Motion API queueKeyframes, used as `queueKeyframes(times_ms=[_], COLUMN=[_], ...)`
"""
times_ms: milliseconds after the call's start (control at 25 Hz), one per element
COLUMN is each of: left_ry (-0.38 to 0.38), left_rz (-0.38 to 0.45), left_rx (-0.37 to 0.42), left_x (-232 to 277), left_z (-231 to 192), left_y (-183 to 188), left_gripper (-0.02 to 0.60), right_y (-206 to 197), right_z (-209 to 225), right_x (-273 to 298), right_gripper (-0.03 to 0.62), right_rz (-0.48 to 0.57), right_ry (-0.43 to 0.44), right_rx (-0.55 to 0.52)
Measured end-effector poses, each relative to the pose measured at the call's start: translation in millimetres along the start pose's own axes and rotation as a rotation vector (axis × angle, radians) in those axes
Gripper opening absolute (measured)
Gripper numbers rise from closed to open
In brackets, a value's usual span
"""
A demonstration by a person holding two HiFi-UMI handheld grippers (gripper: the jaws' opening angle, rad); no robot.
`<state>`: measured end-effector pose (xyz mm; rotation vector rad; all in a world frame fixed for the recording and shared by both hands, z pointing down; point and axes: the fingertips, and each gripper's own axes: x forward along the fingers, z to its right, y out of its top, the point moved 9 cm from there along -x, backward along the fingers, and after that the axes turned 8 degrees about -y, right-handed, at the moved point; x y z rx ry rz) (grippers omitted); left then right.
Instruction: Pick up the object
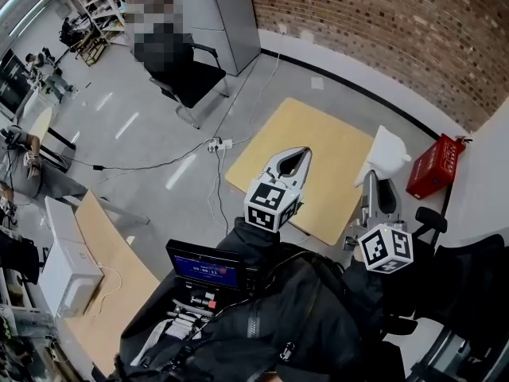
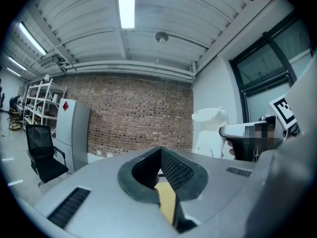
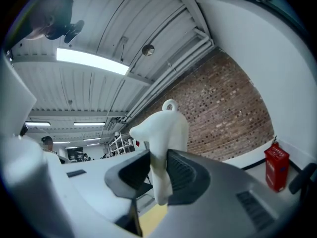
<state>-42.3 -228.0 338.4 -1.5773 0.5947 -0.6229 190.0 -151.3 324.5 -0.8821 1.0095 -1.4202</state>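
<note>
The object is a white, soft-looking moulded piece (image 1: 384, 153) with a small loop on top. It is lifted above the right edge of the square yellow table (image 1: 318, 157). My right gripper (image 1: 373, 178) is shut on its lower part. In the right gripper view the white piece (image 3: 166, 130) stands upright, pinched between the dark pads (image 3: 181, 175). My left gripper (image 1: 305, 150) hovers over the table's middle, shut with nothing in it. From the left gripper view, the white piece (image 2: 210, 130) shows at the right beyond the closed jaw tips (image 2: 159, 150).
A red box (image 1: 433, 167) stands on the floor by the brick wall, right of the table. A black office chair (image 1: 187, 74) is at the back left, with a power strip and cables (image 1: 216, 144) on the floor. A small lit screen (image 1: 205, 265) sits close below me.
</note>
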Motion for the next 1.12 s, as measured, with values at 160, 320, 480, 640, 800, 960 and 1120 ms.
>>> queueKeyframes(times_ms=[160, 320, 480, 640, 800, 960, 1120], left_ry=[-0.007, -0.016, -0.014, -0.012, -0.012, -0.011, -0.014], left_rz=[-0.003, -0.004, -0.014, -0.017, -0.023, -0.021, -0.023], left_rx=[0.000, -0.004, -0.005, -0.011, -0.015, -0.010, -0.014], left_x=[5, 7, 10, 11, 11, 11, 9], left_z=[-3, -3, -4, -4, -4, -5, -4], left_y=[-1, -1, -3, -3, -4, -3, -3], left_gripper=[-0.002, -0.002, -0.002, -0.002, -0.002, -0.002, -0.002], right_y=[-1, 0, -1, -2, -4, -6, -7], right_z=[0, 1, 4, 5, 5, 4, 2], right_x=[4, 4, 6, 8, 10, 12, 11], right_gripper=[0.109, 0.109, 0.109, 0.109, 0.109, 0.110, 0.109], right_rz=[0.003, 0.002, -0.005, -0.014, -0.021, -0.034, -0.039], right_ry=[0.002, 0.002, 0.001, 0.005, 0.010, 0.017, 0.021], right_rx=[0.004, 0.009, 0.017, 0.027, 0.029, 0.030, 0.030])
